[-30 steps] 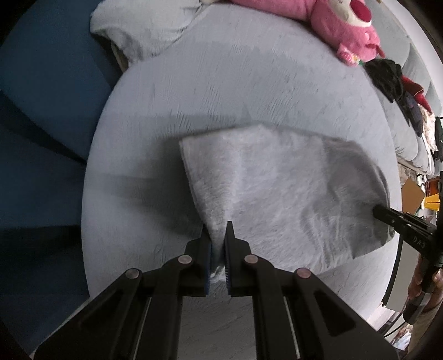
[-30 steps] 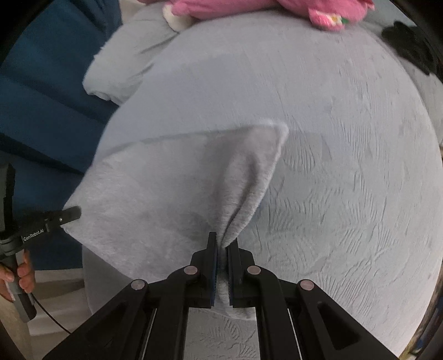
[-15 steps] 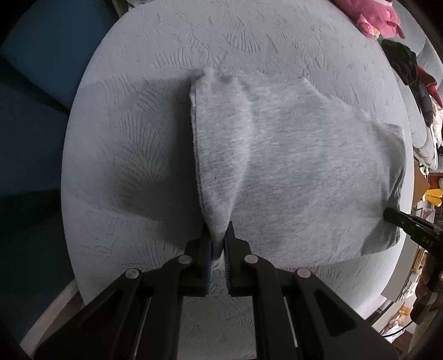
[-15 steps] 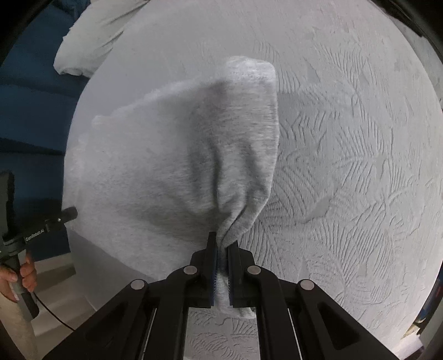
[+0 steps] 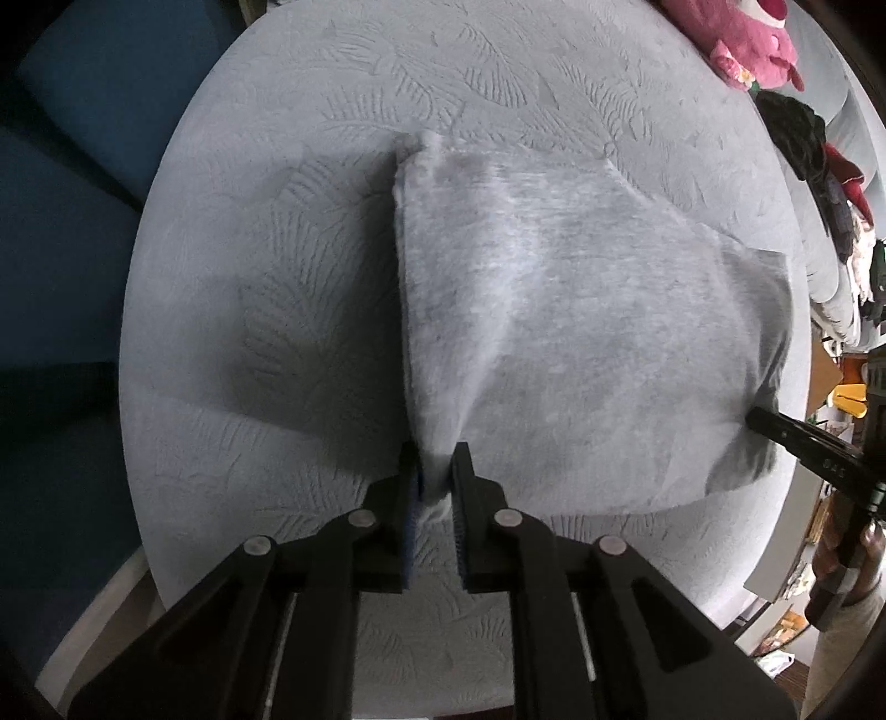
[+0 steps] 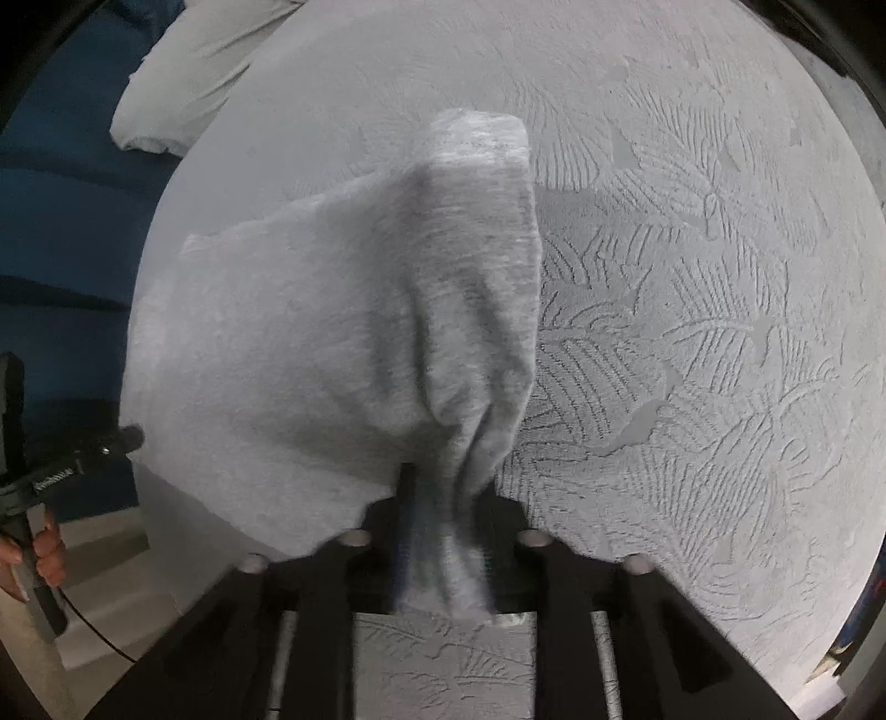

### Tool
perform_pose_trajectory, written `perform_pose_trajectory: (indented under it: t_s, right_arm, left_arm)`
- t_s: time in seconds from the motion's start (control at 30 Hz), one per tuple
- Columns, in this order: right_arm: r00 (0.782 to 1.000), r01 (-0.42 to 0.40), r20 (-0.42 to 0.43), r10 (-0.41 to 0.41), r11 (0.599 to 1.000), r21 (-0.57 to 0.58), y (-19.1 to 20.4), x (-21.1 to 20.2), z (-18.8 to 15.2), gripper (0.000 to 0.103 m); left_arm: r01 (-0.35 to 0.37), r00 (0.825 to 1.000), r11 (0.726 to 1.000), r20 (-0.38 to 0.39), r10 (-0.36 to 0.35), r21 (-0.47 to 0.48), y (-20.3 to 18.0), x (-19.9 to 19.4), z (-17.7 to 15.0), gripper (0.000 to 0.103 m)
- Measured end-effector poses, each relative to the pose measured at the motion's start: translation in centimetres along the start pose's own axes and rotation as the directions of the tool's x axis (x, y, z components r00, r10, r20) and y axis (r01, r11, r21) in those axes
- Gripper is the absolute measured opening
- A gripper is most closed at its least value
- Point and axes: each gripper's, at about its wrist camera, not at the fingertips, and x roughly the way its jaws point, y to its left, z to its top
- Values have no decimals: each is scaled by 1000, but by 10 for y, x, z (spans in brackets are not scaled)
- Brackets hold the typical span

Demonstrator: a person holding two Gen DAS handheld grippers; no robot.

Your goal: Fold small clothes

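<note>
Left wrist view: the left gripper (image 5: 434, 471) points steeply down, its jaws just parted, a pinched corner of the grey cloth (image 5: 554, 332) loose between them. Right wrist view: the right gripper (image 6: 443, 531) has also been opening its jaws, a bunched cloth corner hanging between them. The cloth lies spread on a pale cushion (image 5: 277, 277) embossed with leaves. A pink plush toy (image 5: 742, 33) sits at the far edge.

A folded grey garment (image 5: 559, 343) lies on the pale leaf-embossed cushion (image 5: 266, 288), its left edge running straight up from the left gripper (image 5: 434, 471). The jaws have just been opening; a bunched corner of the cloth sits loosely between them. The right gripper (image 5: 797, 437) reaches the garment's right edge. A pink plush toy (image 5: 742, 33) lies beyond the garment.
</note>
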Motion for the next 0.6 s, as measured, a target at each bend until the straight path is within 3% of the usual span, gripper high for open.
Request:
perform_pose_trajectory:
  t_s: [0.17,0.33,0.6]
  right_arm:
    - [1000,-7,-3,7,1000,-12,-4,0,-6,32]
    - [1000,-7,-4,7,1000,-3,-13,-1,-13,32]
    - [999,-47,-12,47,998,37,-20,9,-10,33]
  left_arm:
    - [9,1000,999,-10,-8,46,2,-1,-8,28]
    - [43,999,997,-11,-42,58,0,4,-8,30]
    - [33,999,996,30,-36,86,-9,13,11,34]
